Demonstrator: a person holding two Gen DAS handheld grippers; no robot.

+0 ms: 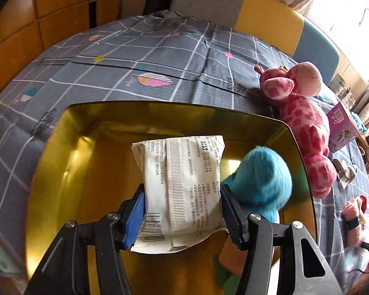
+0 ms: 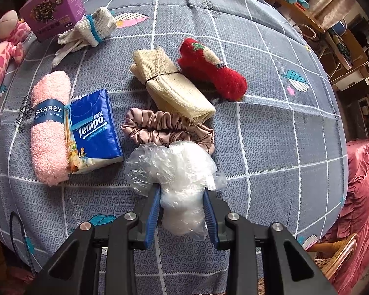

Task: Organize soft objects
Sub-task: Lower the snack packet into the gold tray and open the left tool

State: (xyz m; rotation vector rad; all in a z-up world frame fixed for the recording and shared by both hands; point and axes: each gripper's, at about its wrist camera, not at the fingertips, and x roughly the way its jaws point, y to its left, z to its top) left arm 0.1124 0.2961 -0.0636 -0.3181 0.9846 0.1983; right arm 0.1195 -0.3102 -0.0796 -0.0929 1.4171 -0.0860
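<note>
My left gripper [image 1: 182, 209] is shut on a white printed soft pack [image 1: 182, 184] and holds it over the inside of a gold box [image 1: 61, 152]. A blue plush toy [image 1: 263, 184] lies in the box at its right side. My right gripper [image 2: 183, 209] is shut on a crumpled clear plastic bag [image 2: 177, 169] just above the grey checked bedspread [image 2: 283, 135]. Ahead of it lie a pink satin scrunchie [image 2: 164, 125], a blue Tempo tissue pack [image 2: 93, 130], a pink rolled dishcloth [image 2: 49, 125], a cream mesh roll [image 2: 172, 86] and a red fuzzy sock [image 2: 211, 68].
A pink giraffe plush [image 1: 305, 123] lies against the box's right rim and also shows in the right wrist view [image 2: 2, 56]. A purple carton [image 2: 54, 7] and white gloves [image 2: 86, 34] lie at the far left. A wooden shelf [image 2: 332, 32] and a red cover [image 2: 361, 196] stand at the right.
</note>
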